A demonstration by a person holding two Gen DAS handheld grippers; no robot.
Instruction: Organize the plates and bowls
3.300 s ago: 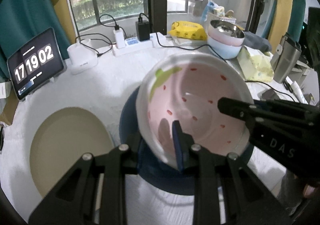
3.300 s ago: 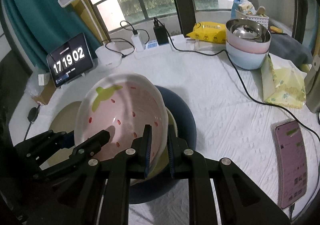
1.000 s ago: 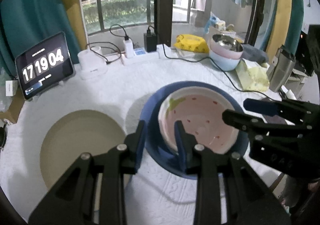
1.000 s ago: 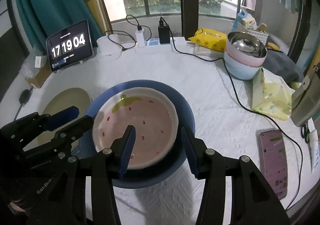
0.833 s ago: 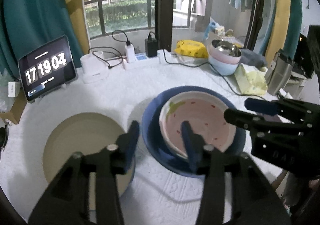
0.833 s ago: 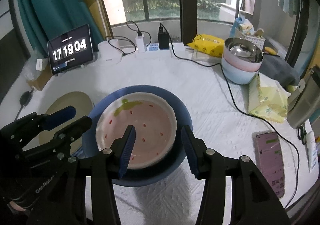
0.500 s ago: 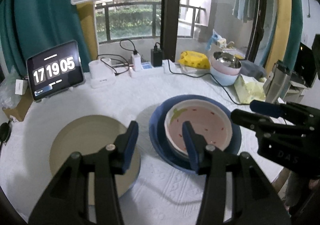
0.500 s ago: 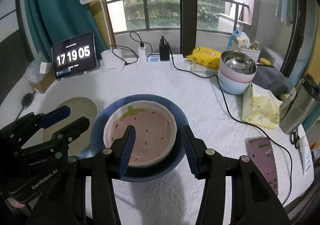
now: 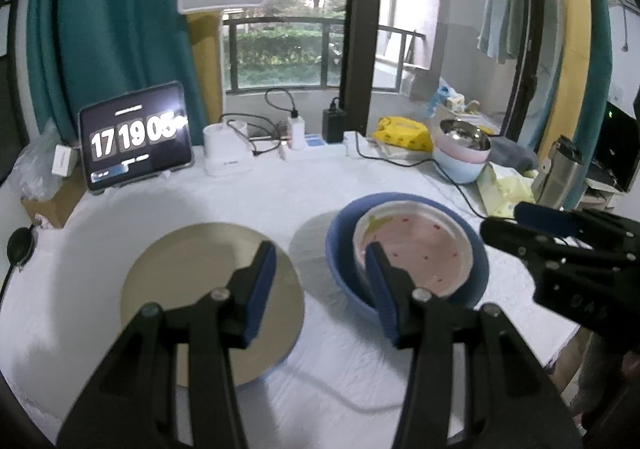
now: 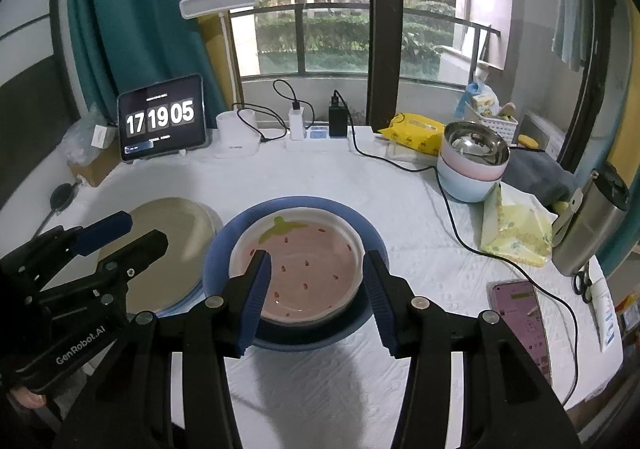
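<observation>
A pink strawberry-pattern plate (image 10: pixel 308 261) rests inside a blue plate (image 10: pixel 372 233) at the table's middle; they also show in the left wrist view, pink plate (image 9: pixel 416 245) in blue plate (image 9: pixel 340 245). A beige plate (image 9: pixel 192 277) lies to their left, also in the right wrist view (image 10: pixel 176 225). My left gripper (image 9: pixel 320 265) is open and empty, raised above the gap between the beige and blue plates. My right gripper (image 10: pixel 318 273) is open and empty, raised above the pink plate's near side. A stack of bowls (image 10: pixel 474 165), steel on pink on light blue, stands at the back right.
A tablet clock (image 10: pixel 162 117), a white lamp base (image 10: pixel 236 137) and chargers with cables (image 10: pixel 316 129) line the back edge. A yellow packet (image 10: pixel 416 131), tissue pack (image 10: pixel 516 233), steel flask (image 10: pixel 592 217) and phone (image 10: pixel 520 313) sit on the right.
Both grippers let go of the pink plate, leaving it in the blue plate, opened, and pulled back and upward. The left gripper shifted left toward the beige plate.
</observation>
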